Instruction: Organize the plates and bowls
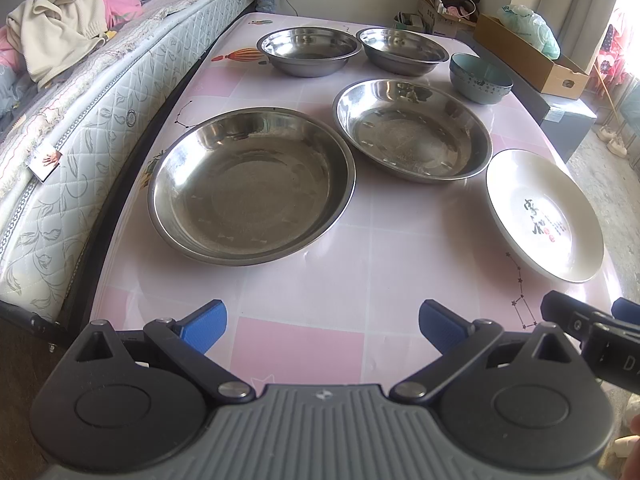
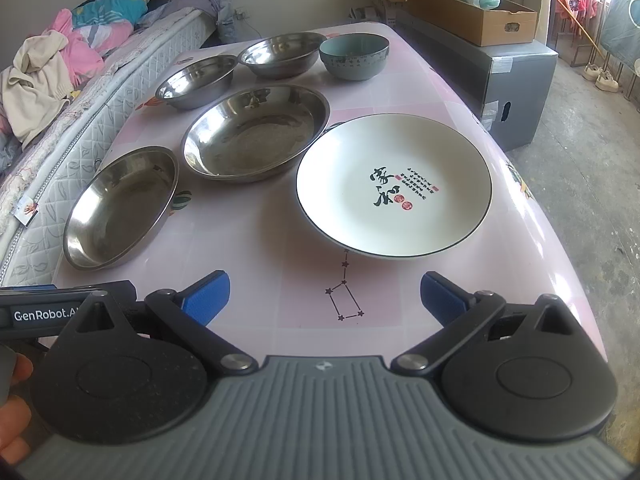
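On the pink table (image 1: 320,292) lie two wide steel plates, the near one (image 1: 251,186) (image 2: 120,208) and the middle one (image 1: 414,130) (image 2: 256,132). Two smaller steel bowls (image 1: 309,51) (image 1: 402,51) sit at the back, also in the right wrist view (image 2: 196,80) (image 2: 282,56). A teal bowl (image 1: 480,78) (image 2: 354,58) stands at the back right. A white plate with black writing (image 1: 544,216) (image 2: 394,184) lies at the right. My left gripper (image 1: 322,326) is open and empty above the table's near edge. My right gripper (image 2: 324,300) is open and empty, just short of the white plate.
A mattress (image 1: 80,120) with heaped clothes runs along the table's left side. A cardboard box (image 2: 472,16) with a plastic bag sits on a grey cabinet (image 2: 516,76) beside the table's right edge. Bare concrete floor (image 2: 592,184) lies to the right.
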Action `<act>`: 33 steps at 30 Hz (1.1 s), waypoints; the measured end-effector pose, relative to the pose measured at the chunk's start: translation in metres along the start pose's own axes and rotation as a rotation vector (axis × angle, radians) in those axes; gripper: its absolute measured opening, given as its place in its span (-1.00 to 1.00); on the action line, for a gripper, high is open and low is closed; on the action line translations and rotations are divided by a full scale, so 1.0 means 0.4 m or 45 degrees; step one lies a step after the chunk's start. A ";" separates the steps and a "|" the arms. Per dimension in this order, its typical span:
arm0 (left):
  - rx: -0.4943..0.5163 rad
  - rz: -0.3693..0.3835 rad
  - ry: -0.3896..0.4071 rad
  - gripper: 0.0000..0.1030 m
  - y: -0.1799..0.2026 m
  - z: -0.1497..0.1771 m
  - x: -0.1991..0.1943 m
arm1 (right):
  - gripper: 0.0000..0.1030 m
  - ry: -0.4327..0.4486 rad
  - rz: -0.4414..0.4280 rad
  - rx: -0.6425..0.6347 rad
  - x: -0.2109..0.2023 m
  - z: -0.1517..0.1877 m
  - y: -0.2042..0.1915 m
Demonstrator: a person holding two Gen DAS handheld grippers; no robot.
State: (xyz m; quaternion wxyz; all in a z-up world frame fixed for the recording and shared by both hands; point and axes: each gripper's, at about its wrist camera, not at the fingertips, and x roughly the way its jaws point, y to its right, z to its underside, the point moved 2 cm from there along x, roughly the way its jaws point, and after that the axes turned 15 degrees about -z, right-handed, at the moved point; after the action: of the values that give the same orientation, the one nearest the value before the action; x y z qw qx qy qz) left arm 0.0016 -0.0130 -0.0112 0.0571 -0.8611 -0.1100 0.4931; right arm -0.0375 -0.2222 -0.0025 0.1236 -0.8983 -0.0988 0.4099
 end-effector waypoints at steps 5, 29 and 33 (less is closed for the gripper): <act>-0.002 0.000 -0.001 0.99 -0.001 0.003 0.002 | 0.98 -0.005 0.003 -0.001 0.000 0.000 0.000; -0.039 -0.126 0.195 0.99 -0.072 -0.137 0.004 | 0.98 0.125 0.106 -0.246 -0.062 -0.125 -0.027; -0.090 -0.140 0.189 0.99 -0.114 -0.209 0.029 | 0.98 0.129 0.132 -0.392 -0.063 -0.201 -0.043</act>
State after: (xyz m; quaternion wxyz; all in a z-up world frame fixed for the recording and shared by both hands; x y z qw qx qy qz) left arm 0.0732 0.0349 0.0307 0.0615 -0.8895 -0.1698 0.4198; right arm 0.0062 -0.2244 0.0715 -0.0319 -0.9301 -0.1076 0.3498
